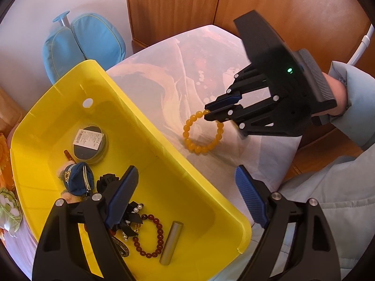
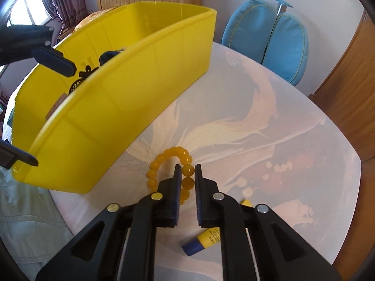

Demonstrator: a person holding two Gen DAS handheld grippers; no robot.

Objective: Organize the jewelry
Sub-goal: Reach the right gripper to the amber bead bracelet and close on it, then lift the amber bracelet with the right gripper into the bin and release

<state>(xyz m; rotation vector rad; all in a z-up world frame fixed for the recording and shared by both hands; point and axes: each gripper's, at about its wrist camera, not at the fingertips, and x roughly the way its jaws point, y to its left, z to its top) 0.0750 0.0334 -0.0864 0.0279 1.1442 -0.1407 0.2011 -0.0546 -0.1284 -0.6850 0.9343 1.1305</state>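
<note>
In the right wrist view, the right gripper [image 2: 188,171] sat low in the center of the frame with its 2 fingers pinched onto 1 bead of the yellow bead bracelet [image 2: 169,165], which lay on the pale patterned table [image 2: 293,121] just right of the yellow bin [image 2: 131,98]. The left wrist view showed the same bracelet [image 1: 203,132] at center frame, with the right gripper [image 1: 214,112] reaching in from the right and its tips closed over the bracelet's upper edge. A yellow and blue tube [image 2: 202,240] lay on the table at the lower center, partly behind the right gripper's fingers. The left gripper [image 1: 185,199] hung at the bottom of its own view with its jaws spread wide and nothing between them, 1 finger over the bin's interior and the other beyond its rim. Inside the bin [image 1: 164,140] lay a dark red bead bracelet [image 1: 150,235], a grey cylinder [image 1: 170,242], a blue pouch [image 1: 77,178], a round dark case [image 1: 90,144] and black ribboned pieces [image 1: 129,220]. A blue cushioned chair [image 2: 269,30] stood at the upper right, beyond the table.
</note>
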